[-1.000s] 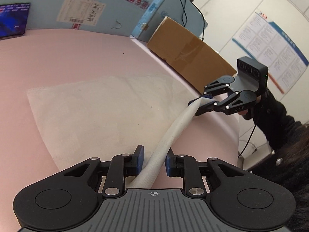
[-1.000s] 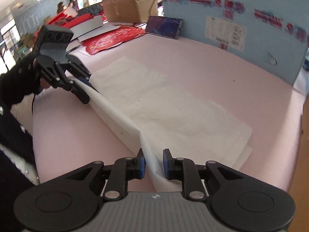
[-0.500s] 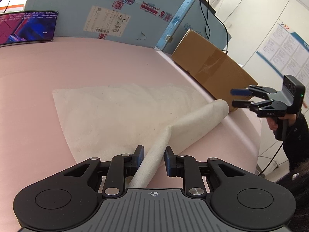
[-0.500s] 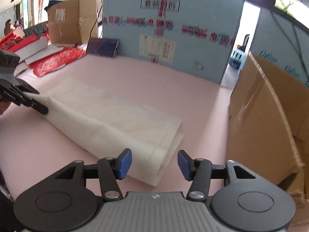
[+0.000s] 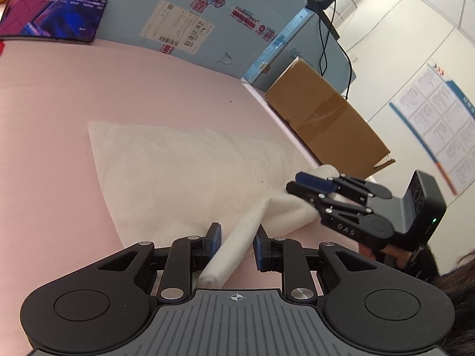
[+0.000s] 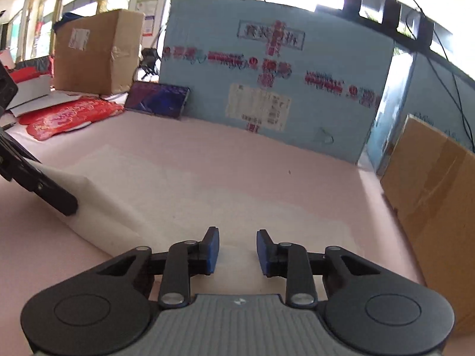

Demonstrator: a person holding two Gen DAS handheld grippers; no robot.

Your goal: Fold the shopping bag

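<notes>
Left gripper is clamping a rolled edge of the white shopping bag, blue pads narrowly apart with the fabric roll pinched between them. The rest of the bag is lying flat on the pink counter, spreading ahead and left of this gripper.

Right gripper is closing, jaws a narrow gap apart; white bag fabric is lying under and just ahead of them, and the frames are too blurred to tell whether the pads are touching it. In the left wrist view the right gripper is hovering over the bag's far folded end, to the right of the left gripper; "DAS" is readable on its finger link.

Beyond both grippers, a blue board is carrying red printed characters and a white barcode label, text too small to read. A tablet is leaning against it. A brown cardboard box is standing right of the counter; contents not visible.
</notes>
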